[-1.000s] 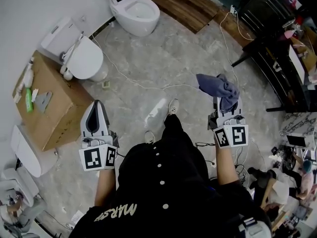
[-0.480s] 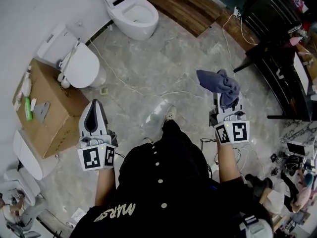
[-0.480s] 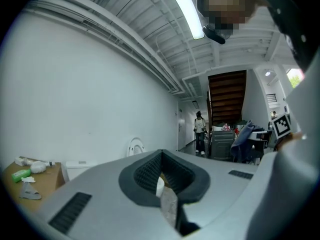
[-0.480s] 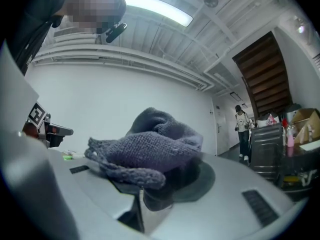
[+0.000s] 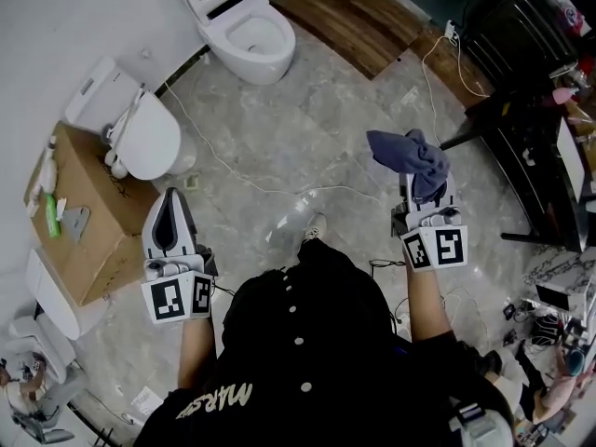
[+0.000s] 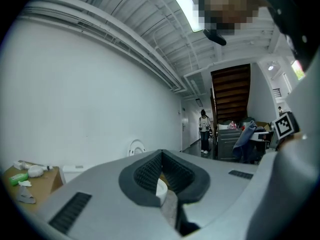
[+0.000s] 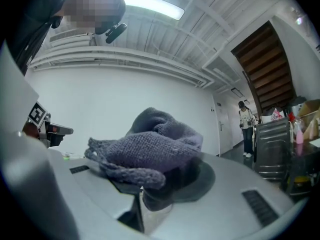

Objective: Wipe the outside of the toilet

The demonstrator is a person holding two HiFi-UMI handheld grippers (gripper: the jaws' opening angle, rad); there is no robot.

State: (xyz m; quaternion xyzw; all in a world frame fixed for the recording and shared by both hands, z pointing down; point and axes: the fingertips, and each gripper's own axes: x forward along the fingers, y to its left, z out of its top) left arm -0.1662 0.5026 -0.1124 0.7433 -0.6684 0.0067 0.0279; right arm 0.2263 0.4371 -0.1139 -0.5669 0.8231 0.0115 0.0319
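My right gripper (image 5: 425, 194) is clamped on a bunched blue-grey cloth (image 5: 410, 159), held up over the marble floor (image 5: 307, 128). My left gripper (image 5: 170, 201) is pinched closed on nothing. The open toilet (image 5: 247, 33) stands by the wall ahead — well apart from both grippers — and a closed-lid toilet (image 5: 144, 138) sits nearer my left.

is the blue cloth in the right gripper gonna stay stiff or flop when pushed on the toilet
Probably floppy: the cloth slumps in loose folds over the right gripper. Its coarse knit likely drags rather than slips. It seems light, since one pinch of the jaws holds it up.
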